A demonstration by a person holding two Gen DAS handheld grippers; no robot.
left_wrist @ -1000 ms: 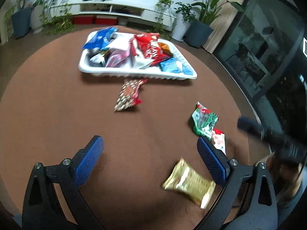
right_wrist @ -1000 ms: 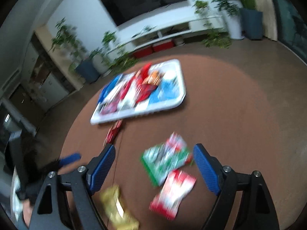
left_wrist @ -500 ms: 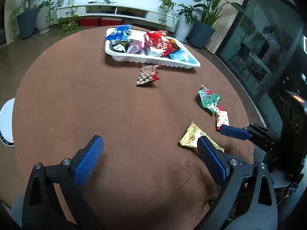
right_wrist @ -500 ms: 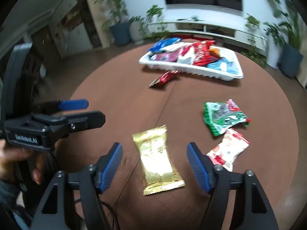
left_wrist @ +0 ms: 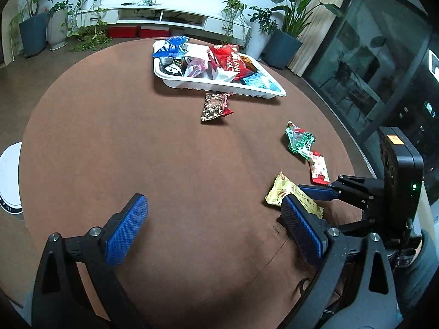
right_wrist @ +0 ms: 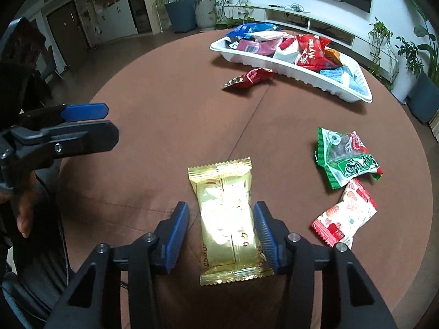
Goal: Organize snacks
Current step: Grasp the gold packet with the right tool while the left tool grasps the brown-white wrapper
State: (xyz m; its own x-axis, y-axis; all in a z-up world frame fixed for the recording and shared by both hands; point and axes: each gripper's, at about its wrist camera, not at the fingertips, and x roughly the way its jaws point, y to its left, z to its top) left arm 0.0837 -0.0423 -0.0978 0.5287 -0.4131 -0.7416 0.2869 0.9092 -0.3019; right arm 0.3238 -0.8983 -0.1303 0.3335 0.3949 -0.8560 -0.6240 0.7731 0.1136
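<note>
Snacks: gold packet [right_wrist: 229, 223] lay flat on brown table [right_wrist: 164, 126], between right gripper [right_wrist: 221, 231] jaws, which were closing, pads not yet pressing. Left gripper [left_wrist: 214, 227] stood wide apart, empty. Risk: pads could skid off slick foil, crush contents. Count, left to right: 4 loose packets, 1 white tray [right_wrist: 299, 70], already piled.
</note>
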